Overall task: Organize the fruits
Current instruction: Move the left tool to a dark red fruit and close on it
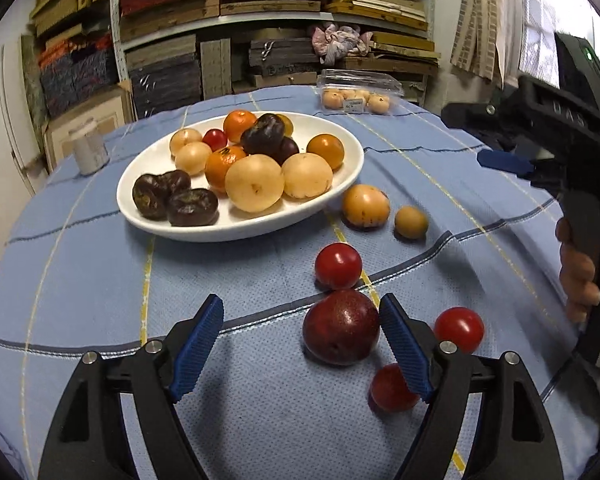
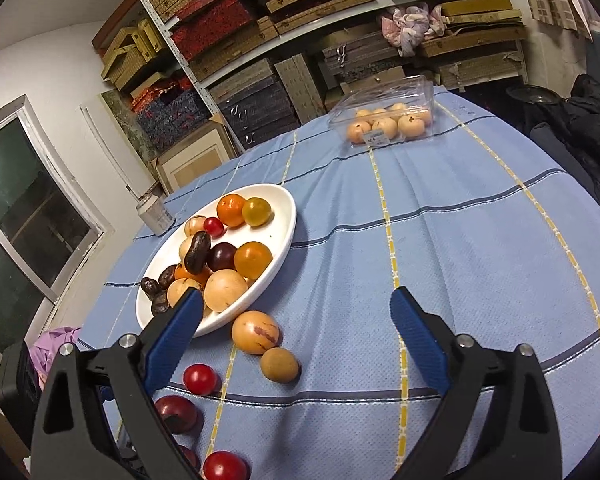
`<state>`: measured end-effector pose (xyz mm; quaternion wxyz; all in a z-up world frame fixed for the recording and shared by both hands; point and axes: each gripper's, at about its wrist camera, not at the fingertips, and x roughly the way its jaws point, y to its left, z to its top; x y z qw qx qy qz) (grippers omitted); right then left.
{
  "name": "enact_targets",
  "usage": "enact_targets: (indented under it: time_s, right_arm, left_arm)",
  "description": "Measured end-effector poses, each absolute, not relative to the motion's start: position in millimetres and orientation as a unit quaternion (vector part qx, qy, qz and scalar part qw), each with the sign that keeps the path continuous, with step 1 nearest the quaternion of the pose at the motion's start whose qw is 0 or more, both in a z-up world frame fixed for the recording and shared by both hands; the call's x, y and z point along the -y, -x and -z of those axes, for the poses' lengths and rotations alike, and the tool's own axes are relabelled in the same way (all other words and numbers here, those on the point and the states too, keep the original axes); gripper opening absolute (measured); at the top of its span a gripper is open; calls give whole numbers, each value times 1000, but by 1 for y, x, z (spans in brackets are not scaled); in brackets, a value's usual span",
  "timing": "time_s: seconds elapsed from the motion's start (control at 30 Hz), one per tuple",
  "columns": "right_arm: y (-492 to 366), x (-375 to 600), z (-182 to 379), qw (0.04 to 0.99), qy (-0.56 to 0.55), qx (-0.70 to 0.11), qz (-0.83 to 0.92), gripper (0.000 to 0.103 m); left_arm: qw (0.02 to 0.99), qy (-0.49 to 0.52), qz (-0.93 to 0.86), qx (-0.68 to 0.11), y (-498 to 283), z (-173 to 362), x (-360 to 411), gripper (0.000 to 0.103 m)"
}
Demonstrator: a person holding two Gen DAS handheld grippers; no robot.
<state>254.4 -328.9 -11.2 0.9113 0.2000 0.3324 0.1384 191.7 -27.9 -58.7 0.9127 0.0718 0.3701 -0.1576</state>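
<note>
Lining up on the loose plum

We're holding the left gripper (image 1: 301,344) wide open, empty, its right pad beside the dark red round plum (image 1: 341,327) on the blue cloth, bound for the white oval plate (image 1: 236,229); right gripper (image 2: 296,338) hanging open, empty.

The right gripper (image 2: 296,336) hangs wide apart and empty over the blue-clothed tabletop (image 2: 460,264). A white plate (image 2: 286,224) heaped with fruit sits to its left, with a yellow fruit (image 2: 255,332) and a smaller tan fruit (image 2: 279,365) just beside the plate's near rim. Red tomatoes (image 2: 199,378) and a dark plum (image 2: 176,414) lie nearer, and a clear fruit box (image 2: 384,100) stands at the far edge.
</note>
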Motion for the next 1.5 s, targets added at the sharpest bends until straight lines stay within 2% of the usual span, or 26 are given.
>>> enact_targets:
  time_s: [0.1,0.17,0.2,0.23,0.27,0.5,0.7,0.73,0.9,1.13,1.5]
  right_arm:
    - [-254,329,12,911,-200,-333,-139,92]
    - [-254,329,12,911,-200,-332,-138,92]
    - [-255,329,12,911,-199,-333,-138,92]
    - [-255,329,12,911,-199,-333,-138,92]
    - [-255,328,12,911,-199,-335,-138,92]
    - [-256,325,16,912,-191,-338,-136,92]
    - [-258,305,24,907,-131,-370,-150,92]
    - [-257,297,26,907,-110,-377,-154,91]
    - [-252,258,41,902,1,-397,-168,70]
    - [-257,255,56,894,17,-418,-160,51]
    - [-266,254,58,890,11,-425,-165,48]
  left_arm:
    - [909,-73,167,-374,-192,60,30,79]
    - [905,-76,179,-377,-193,61,32,72]
    - [904,-76,183,-380,-193,62,33,63]
    - [901,-77,188,-384,-194,64,35,48]
    - [896,-77,192,-394,-197,67,36,40]
    - [888,-45,200,-412,-206,72,30,40]
    - [919,-28,126,-373,-203,56,-2,39]
    - [920,-18,115,-374,-205,55,-9,39]
    - [919,6,105,-381,-210,54,-22,39]
    - [917,-6,115,-383,-207,55,-19,39]
    - [913,-13,123,-389,-208,58,-15,39]
